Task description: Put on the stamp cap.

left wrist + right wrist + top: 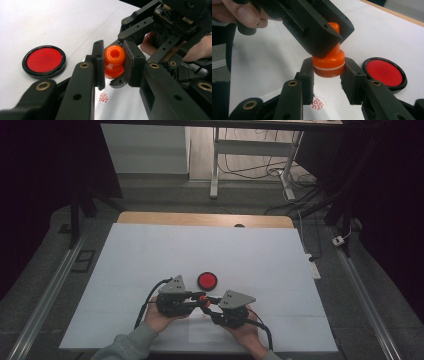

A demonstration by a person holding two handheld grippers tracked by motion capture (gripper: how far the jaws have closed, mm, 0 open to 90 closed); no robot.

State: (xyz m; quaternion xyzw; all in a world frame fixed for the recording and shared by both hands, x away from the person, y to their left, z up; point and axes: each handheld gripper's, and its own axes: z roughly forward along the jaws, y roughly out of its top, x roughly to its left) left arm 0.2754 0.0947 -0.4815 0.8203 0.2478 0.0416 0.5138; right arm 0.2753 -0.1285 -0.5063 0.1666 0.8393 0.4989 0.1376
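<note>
Scene: we see a person seated at a table (150, 250) covered in white paper, with a two-jaw gripper in each hand, both meeting near the front edge.

Stamp: an orange stamp (114, 61) with a rounded knob on top and a wider base hangs in the air between the 2 grippers, just above the paper.

Left gripper (196, 298): its jaws are clamped on the knob of the stamp, 1 pad on each side, which carries the stamp upright.

Right gripper (329, 75): its jaws bracket the wide base from either side; in the right gripper view the pads sit against or very near the base, and we read them as closed on it, likely to steady or take over the stamp.

Stamped mark (319, 103): a round red imprint lies on the paper directly below the stamp, so we judge the stamp has been lifted straight off it.

Ink pad (207, 280): a round black dish with a red centre rests on the paper just beyond the grippers, near at hand for inking.

Hands: both rest low at the table's near edge, which keeps the lift small and controlled.
</note>
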